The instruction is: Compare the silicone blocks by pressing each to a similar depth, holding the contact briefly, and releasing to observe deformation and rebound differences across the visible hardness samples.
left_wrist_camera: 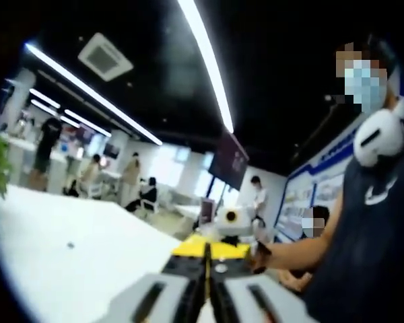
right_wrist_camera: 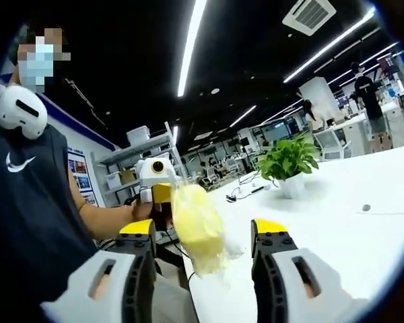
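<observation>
Left gripper (left_wrist_camera: 207, 269) fingers closed on nothing, right gripper (right_wrist_camera: 209, 235) fingers spread with a pale yellow translucent silicone block (right_wrist_camera: 198, 229) between them, just off the left finger, above the white surface (right_wrist_camera: 337, 215); press apparently not yet started, whole comparison left.

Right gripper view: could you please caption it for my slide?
Open right gripper before a yellow block, white table, potted plant.

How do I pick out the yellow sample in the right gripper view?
Find the white table stretching to the right. At its near end, between the jaws of the open right gripper, sits the yellow sample. It is pale, translucent and lumpy, unlike the opaque bright-yellow jaw tips beside it.
</observation>
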Tool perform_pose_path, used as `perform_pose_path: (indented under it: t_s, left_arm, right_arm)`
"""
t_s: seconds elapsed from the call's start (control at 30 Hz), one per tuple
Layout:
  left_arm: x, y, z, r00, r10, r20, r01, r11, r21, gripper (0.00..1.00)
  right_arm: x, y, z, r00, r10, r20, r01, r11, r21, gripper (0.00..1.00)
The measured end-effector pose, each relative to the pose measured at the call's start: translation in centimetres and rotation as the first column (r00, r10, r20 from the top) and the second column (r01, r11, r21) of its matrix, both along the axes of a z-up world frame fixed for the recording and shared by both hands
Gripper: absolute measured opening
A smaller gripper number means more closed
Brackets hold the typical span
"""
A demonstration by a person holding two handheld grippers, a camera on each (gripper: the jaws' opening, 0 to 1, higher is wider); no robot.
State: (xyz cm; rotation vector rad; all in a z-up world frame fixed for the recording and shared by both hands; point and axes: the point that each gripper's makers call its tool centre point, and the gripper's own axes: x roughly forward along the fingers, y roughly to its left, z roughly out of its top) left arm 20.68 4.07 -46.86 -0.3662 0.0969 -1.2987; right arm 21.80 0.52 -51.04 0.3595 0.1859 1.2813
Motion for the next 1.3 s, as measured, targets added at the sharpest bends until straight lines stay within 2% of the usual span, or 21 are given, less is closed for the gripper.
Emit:
perform_pose_path:
  t_s: [0.17, 0.37, 0.7, 0.87, 0.93, 1.13, 1.3]
  left_arm:
    - [0.1, 0.1, 0.0, 1.0, 0.0, 0.0, 0.0, 1.0, -0.001, 0.0]
    - [0.2, 0.2, 0.3, 1.0, 0.002, 0.001, -0.002, 1.0, -0.007, 0.0]
    - [0.8, 0.5, 0.7, 1.0, 0.016, 0.0, -0.016, 1.0, -0.024, 0.0]
    - [1.7, 1.3, 0.8, 0.998, 0.052, -0.036, -0.054, 0.997, -0.064, 0.0]
    - [2.2, 1.5, 0.5, 0.996, 0.063, -0.059, -0.067, 0.995, -0.069, 0.0]
    - [2.9, 1.9, -0.5, 0.991, 0.099, -0.091, -0.105, 0.993, -0.061, 0.0]
    - [3.6, 2.5, -1.4, 0.982, 0.132, -0.136, -0.143, 0.987, -0.07, 0.0]
  right_arm:
    - [0.4, 0.0, -0.4, 1.0, -0.022, -0.008, 0.022, 1.0, -0.009, 0.68]
    - [1.4, -0.2, -0.5, 0.997, -0.082, -0.008, 0.082, 0.997, -0.006, 0.96]
    - [2.0, -0.9, -0.6, 0.993, -0.121, 0.002, 0.121, 0.993, -0.018, 0.96]
    - [2.4, -1.9, -1.1, 0.987, -0.161, 0.017, 0.162, 0.986, -0.049, 0.96]
    - [2.8, -2.6, -1.8, 0.981, -0.193, 0.033, 0.196, 0.976, -0.091, 0.96]
    - [2.9, -5.0, -3.3, 0.966, -0.256, 0.036, 0.258, 0.959, -0.12, 0.96]
    - [3.0, -8.4, -5.7, 0.934, -0.351, 0.061, 0.356, 0.913, -0.201, 0.96]
